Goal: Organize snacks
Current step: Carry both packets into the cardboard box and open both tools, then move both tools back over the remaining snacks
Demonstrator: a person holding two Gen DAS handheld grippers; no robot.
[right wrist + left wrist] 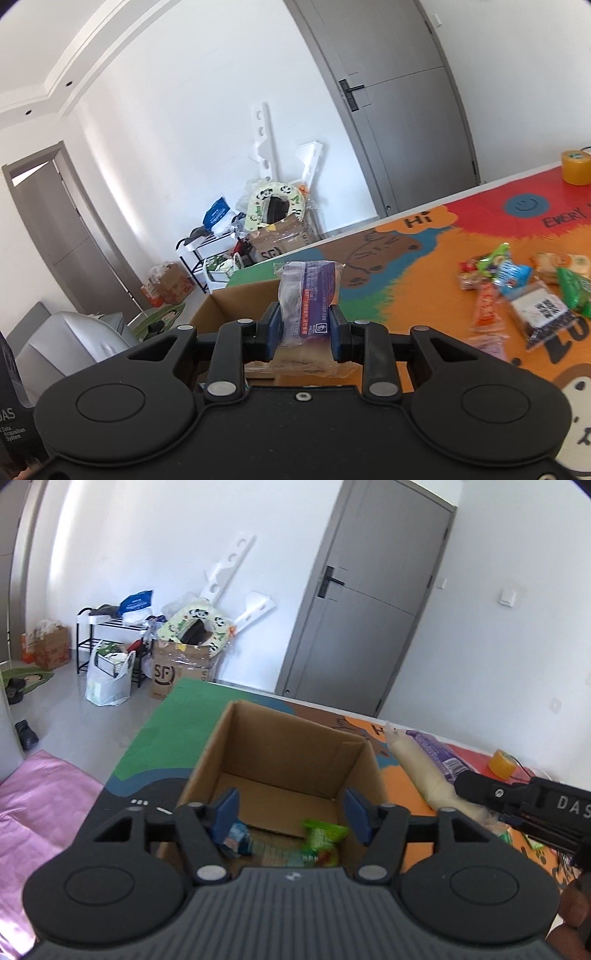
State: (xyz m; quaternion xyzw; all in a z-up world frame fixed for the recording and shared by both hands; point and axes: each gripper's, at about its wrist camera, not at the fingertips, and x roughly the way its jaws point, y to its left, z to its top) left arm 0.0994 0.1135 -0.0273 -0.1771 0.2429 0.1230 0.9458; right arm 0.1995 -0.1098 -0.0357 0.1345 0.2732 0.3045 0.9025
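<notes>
An open cardboard box (291, 746) stands on the colourful table mat, with a green snack packet (321, 843) and a blue one (236, 840) lying inside. My left gripper (291, 812) is open and empty over the box's near edge. My right gripper (303, 328) is shut on a purple-and-clear bread packet (308, 295), held up just right of the box (236, 304). In the left wrist view the packet (424, 771) and the right gripper's body (524, 801) show to the right of the box. Several loose snack packets (517, 288) lie on the mat at right.
A yellow tape roll (576, 166) sits at the table's far right edge. Beyond the table, against the white wall, are a cardboard carton (177, 672), a black shoe rack (107, 642), bags and a grey door (362, 609). A pink cloth (44, 812) lies at left.
</notes>
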